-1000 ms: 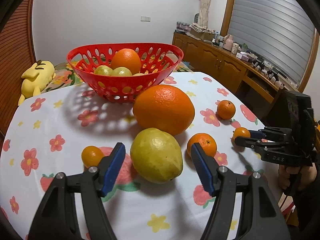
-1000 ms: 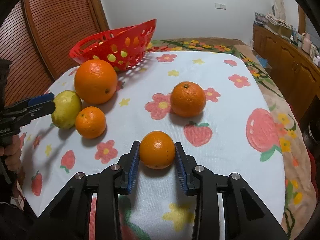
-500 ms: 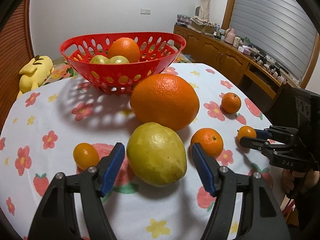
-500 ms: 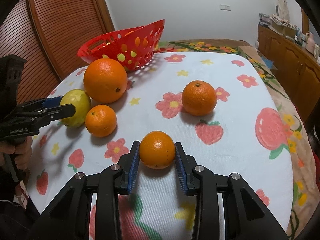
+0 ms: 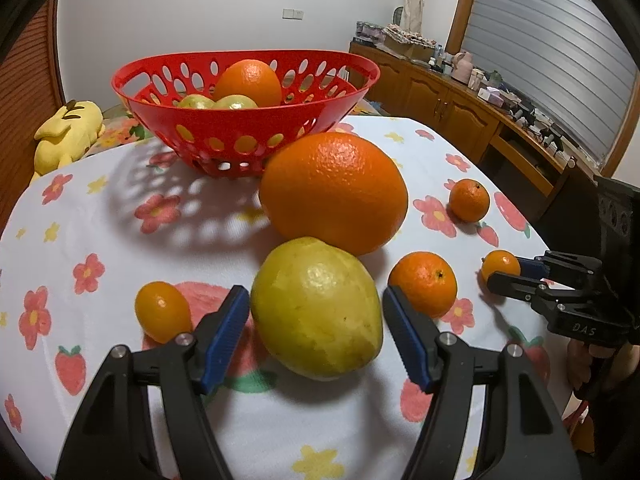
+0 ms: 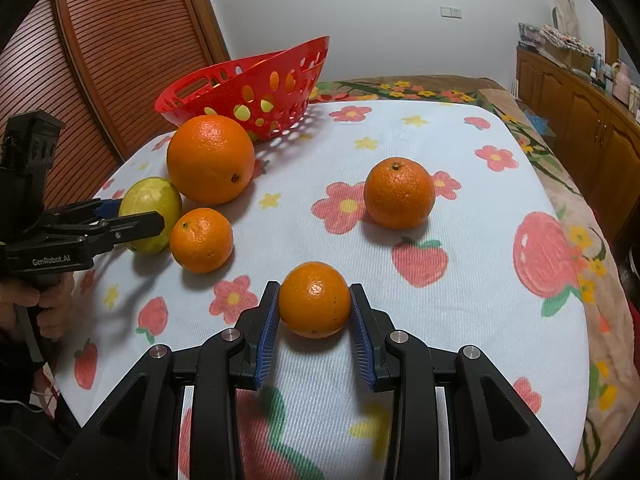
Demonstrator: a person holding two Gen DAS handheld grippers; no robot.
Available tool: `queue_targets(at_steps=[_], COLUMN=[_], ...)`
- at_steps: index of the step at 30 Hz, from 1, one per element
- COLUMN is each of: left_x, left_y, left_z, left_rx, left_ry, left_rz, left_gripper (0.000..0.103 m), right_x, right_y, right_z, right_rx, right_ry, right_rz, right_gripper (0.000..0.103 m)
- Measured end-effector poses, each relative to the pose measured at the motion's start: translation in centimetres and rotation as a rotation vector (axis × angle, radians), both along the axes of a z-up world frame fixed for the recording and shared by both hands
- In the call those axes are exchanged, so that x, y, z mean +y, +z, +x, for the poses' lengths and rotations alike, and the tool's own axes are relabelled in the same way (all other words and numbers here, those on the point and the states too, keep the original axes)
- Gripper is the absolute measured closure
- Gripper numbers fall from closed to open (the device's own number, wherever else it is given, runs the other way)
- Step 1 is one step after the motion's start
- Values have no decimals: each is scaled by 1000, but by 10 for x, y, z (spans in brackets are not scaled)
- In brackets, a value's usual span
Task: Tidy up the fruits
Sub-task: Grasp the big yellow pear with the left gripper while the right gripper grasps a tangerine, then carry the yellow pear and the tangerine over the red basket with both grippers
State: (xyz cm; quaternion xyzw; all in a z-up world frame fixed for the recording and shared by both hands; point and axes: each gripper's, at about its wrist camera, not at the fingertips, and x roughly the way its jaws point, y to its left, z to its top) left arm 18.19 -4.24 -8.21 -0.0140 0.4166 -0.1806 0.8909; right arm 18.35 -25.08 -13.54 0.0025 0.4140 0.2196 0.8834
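A yellow-green fruit point(image 5: 316, 308) lies on the flowered tablecloth between the pads of my left gripper point(image 5: 316, 292), which stands open astride it; from the right wrist view the left gripper point(image 6: 138, 214) flanks the same fruit point(image 6: 150, 204). My right gripper point(image 6: 315, 288) is shut on a small orange point(image 6: 314, 300) low over the cloth, also seen as the small orange point(image 5: 500, 266). A big orange point(image 5: 334, 192) sits behind the yellow fruit. The red basket point(image 5: 224, 128) at the back holds an orange and green fruits.
Loose on the cloth are a mandarin point(image 5: 422, 282) by the left gripper's right finger, another mandarin point(image 5: 469, 200) farther right, and a tiny orange fruit point(image 5: 162, 312) at the left. A yellow plush toy point(image 5: 68, 132) lies beyond the table. Wooden cabinets point(image 5: 460, 108) line the right wall.
My left gripper has come lower and closer, so the yellow-green fruit now sits deeper between its jaws. The right gripper has kept still, shut on the small orange.
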Motion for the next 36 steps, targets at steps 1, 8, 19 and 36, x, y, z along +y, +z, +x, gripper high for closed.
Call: queue_targets(at_steps=[1, 8, 19, 36], left_x=[-1, 1, 8, 28], left_y=[0, 2, 17, 78], left_z=[0, -2, -17, -22], left_rx=[1, -13, -51, -171], left_ry=[-2, -9, -3, 32], left_rz=[-1, -23, -44, -83], left_gripper=[34, 42, 42, 42], right_x=[0, 0, 9, 26], right_y=[0, 0, 3, 54], right_z=[0, 0, -2, 12], right_rx=[0, 0, -20, -132], right_ry=[0, 1, 44, 90], right_rz=[-1, 0, -48, -49], right_gripper=[69, 69, 70, 70])
